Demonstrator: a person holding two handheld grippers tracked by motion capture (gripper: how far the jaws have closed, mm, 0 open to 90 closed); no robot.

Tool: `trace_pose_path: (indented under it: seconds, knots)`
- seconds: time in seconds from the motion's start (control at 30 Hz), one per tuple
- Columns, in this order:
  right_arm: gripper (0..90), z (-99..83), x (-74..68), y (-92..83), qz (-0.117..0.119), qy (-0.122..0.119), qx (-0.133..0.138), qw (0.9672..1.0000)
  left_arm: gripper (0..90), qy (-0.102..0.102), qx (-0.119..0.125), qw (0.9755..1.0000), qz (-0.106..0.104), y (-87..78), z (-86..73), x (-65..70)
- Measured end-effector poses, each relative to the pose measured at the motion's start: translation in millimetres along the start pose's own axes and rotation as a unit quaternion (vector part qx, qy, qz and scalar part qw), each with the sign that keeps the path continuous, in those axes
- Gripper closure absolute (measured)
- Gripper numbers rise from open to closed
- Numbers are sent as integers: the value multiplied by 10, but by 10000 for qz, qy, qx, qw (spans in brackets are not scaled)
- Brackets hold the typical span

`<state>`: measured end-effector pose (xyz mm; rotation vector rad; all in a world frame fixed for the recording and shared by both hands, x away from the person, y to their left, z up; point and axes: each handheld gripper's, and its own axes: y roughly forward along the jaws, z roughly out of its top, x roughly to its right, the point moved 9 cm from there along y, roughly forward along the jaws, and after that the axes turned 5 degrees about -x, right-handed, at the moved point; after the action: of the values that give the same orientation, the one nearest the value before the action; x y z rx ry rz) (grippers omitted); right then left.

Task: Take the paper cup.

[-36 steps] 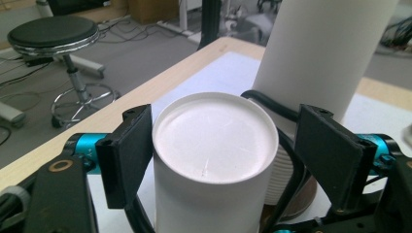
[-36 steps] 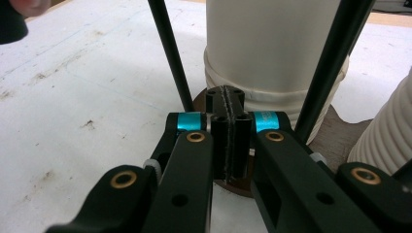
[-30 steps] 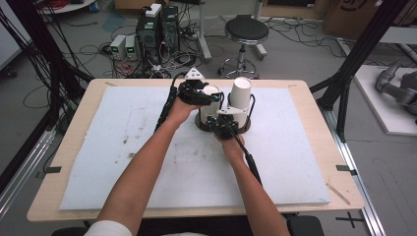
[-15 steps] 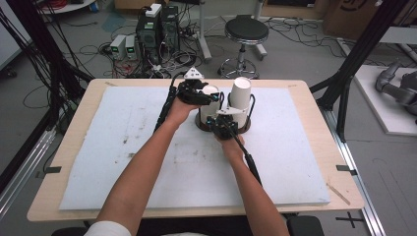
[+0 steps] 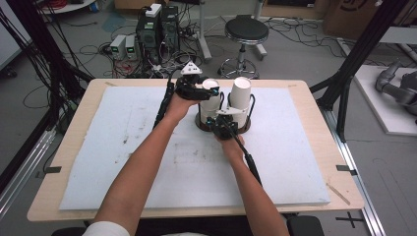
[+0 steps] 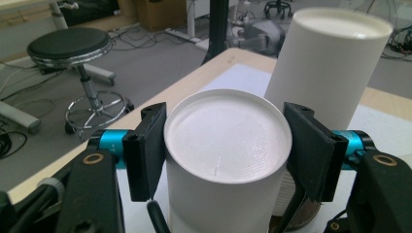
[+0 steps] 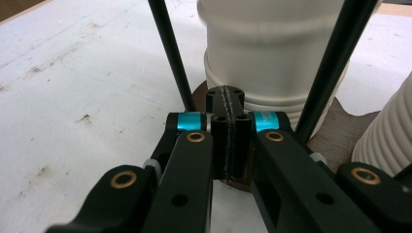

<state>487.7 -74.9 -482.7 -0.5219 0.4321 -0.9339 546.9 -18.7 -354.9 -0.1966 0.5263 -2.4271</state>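
Cup grip with the stand held steady

Left gripper (image 5: 209, 88) jaws, just closed in, clamp the short white cup (image 6: 228, 141) near its top, likely to lift it. It stands at 9 o'clock of the tall cup (image 5: 241, 93), toward 12 o'clock on the table (image 5: 71, 147). Right gripper (image 7: 227, 141) is pinched tight on the brown base (image 7: 340, 126), apparently anchoring it. Both cups show closed tops, so any contents are hidden.

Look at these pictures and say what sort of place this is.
Most likely a robotics lab or workshop. A wooden table stands inside a black metal frame, computer boxes with tangled cables sit on the grey floor, and a black round stool stands behind.
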Motion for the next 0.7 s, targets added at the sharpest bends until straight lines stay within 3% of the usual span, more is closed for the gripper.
trace_pose_path:
  seconds: [0.17, 0.33, 0.4, 0.5, 0.6, 0.7]
  knots:
    - [878, -5, -2, -17, 54, -20, -32, 10000, 355, -76, 108, 9999, 23, -121, 76, -10]
    - [677, 52, -40, -189, 528, -134, 95, 9985, 355, -156, 343, 9993, 5, -290, 197, 28]
    - [602, 51, -65, -275, 799, -278, 98, 9964, 355, -104, 441, 9990, 7, -371, 256, 61]
    - [477, 32, -79, -431, 1005, -554, 159, 9933, 355, -60, 575, 9983, 57, -481, 347, 96]
    - [373, 10, -44, -668, 1070, -662, 318, 9915, 355, -53, 670, 9977, 84, -597, 428, 136]
    - [301, -18, -13, -780, 1080, -698, 366, 9910, 355, -21, 790, 9968, 101, -736, 506, 221]
